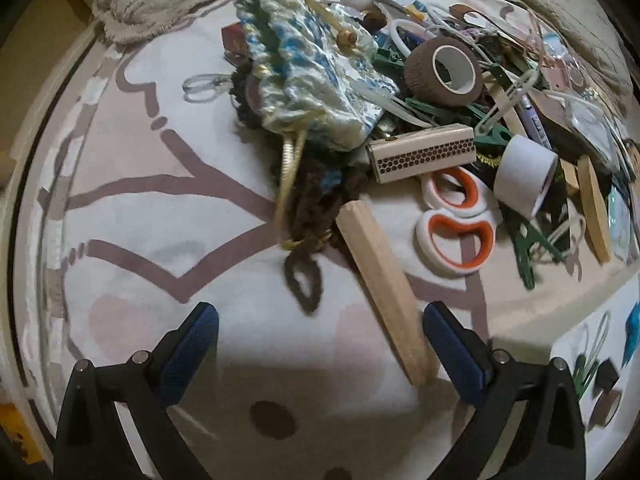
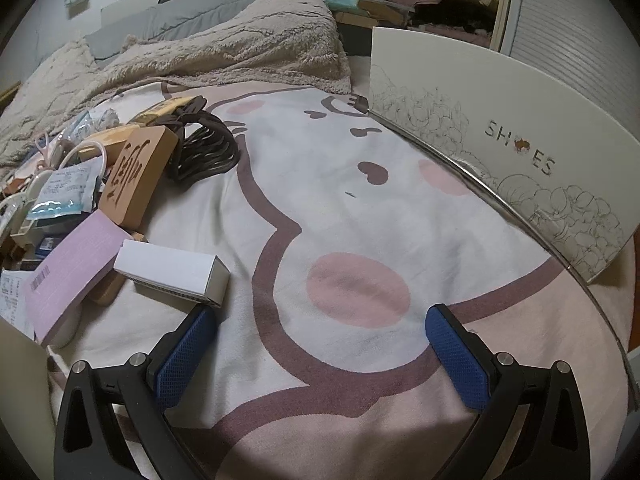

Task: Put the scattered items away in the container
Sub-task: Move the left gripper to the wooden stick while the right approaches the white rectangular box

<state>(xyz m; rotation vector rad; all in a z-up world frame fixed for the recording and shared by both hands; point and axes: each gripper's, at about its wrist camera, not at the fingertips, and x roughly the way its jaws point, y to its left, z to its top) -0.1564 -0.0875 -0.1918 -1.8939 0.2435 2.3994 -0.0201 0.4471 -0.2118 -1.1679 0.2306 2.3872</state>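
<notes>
Blue-padded and spread wide with nothing held, the left gripper (image 1: 320, 344) hovers over a wooden block (image 1: 384, 292) beside the clutter, while the equally open, empty right gripper (image 2: 320, 344) waits near the shoe box (image 2: 500, 152), the likely container.

The bedsheet (image 2: 340, 208) is smooth printed cloth, the blanket (image 2: 224, 40) rough fleece. The stick (image 1: 384, 280) is bare matt wood, the scissor handles (image 1: 454, 220) glossy plastic. The shoe box (image 2: 500, 152) is smooth matt cardboard.

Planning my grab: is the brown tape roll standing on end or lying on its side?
On its side: the tape roll shows its open core facing sideways.
</notes>
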